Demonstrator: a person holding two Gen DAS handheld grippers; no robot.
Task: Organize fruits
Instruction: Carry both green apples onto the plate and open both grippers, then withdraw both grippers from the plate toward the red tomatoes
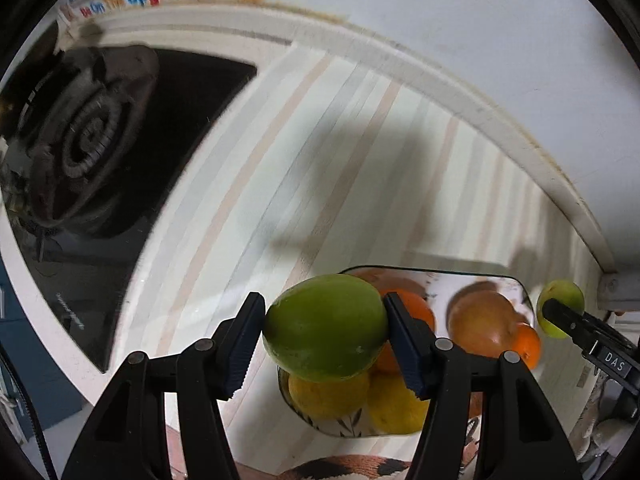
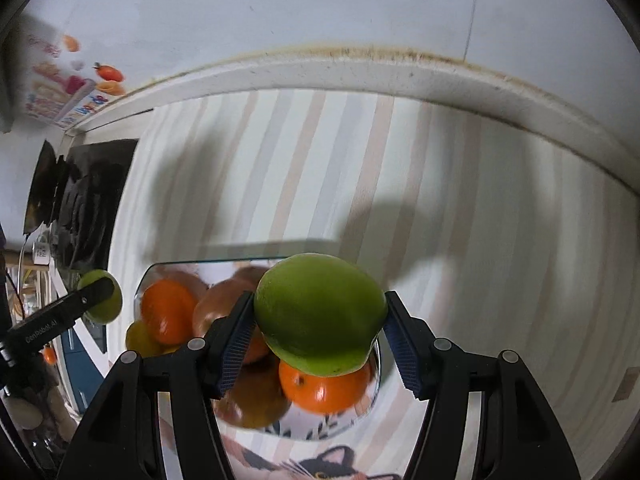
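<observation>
Step in hand: you carry one green fruit in each gripper, both above the glass bowl (image 2: 256,264); judged as a sorting move, the green ones being taken out of the mixed pile.
Left gripper (image 1: 325,338): jaws closed on a green fruit (image 1: 325,326), pads pressing both of its sides.
Right gripper (image 2: 320,330): jaws clamped on a second green fruit (image 2: 320,312), which hangs low past the pads.
Advice: keep both grips steady and travel level; the skins look smooth and waxy, so a loosened pad could let one roll out.
Bowl contents: glossy round oranges (image 2: 324,392), yellow fruit (image 1: 328,394), one brownish-red fruit (image 1: 480,322).
Bench (image 2: 460,220): pale, striped cover, matte; clear drop space lies beside the bowl.
Left edge: dark gas hob (image 1: 92,136), hard and ridged; steer wide of it.
</observation>
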